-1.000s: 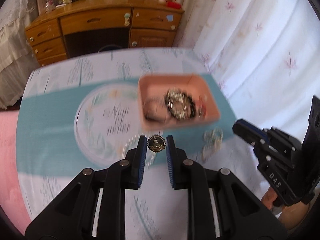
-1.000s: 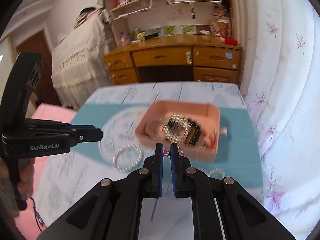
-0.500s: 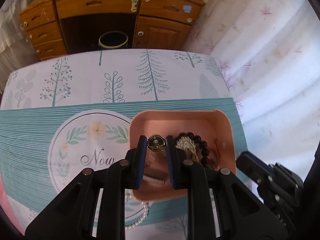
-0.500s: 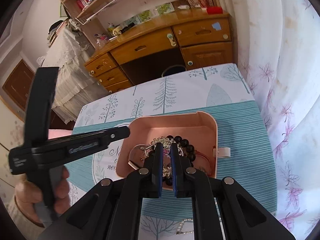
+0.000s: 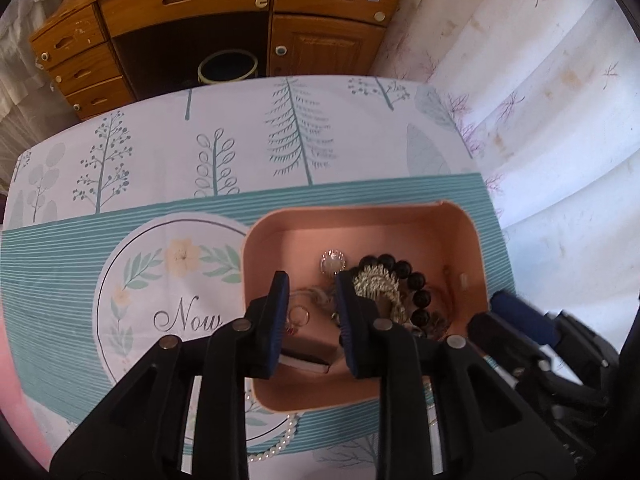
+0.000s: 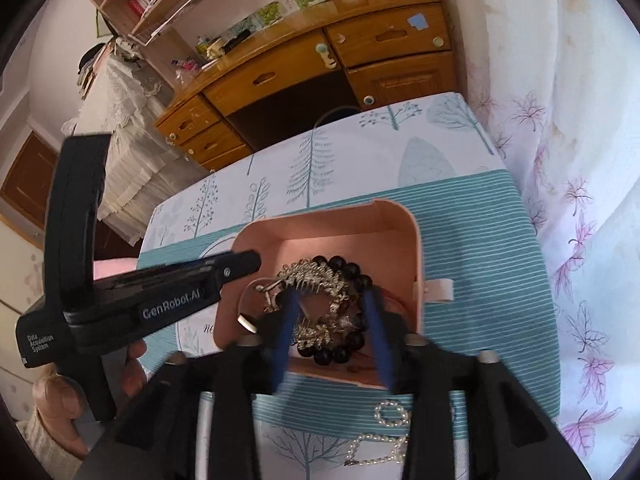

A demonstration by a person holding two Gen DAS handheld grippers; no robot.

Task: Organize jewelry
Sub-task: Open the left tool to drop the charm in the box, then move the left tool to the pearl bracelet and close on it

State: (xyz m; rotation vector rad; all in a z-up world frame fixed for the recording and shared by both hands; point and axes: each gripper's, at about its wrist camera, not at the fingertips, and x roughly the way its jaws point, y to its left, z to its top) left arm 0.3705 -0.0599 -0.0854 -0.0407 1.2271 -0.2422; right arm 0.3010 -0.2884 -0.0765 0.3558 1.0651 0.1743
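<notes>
Since the earlier frame, the round gold brooch [image 5: 332, 261] has been released from the left gripper [image 5: 308, 280] and is seen lying on the floor of the pink rounded plastic box [image 5: 478, 248], just beyond the fingertips. Both pairs of jaws are opening and nothing is held. The right gripper [image 6: 330, 300] is poised over one black bead bracelet [image 6: 352, 272] and one silver chain tangle [image 6: 312, 276]. One white pearl strand [image 6: 384, 432] lies outside, nearest. "GenRobot.AI" is read on the left gripper, "Now" on the teal-striped tablecloth [image 5: 52, 280].

My view: pink tray [image 5: 478, 248] on the tablecloth holds black bead bracelet [image 6: 352, 272], silver chain [image 5: 374, 280]; pearl strand [image 6: 384, 440] lies outside.
</notes>
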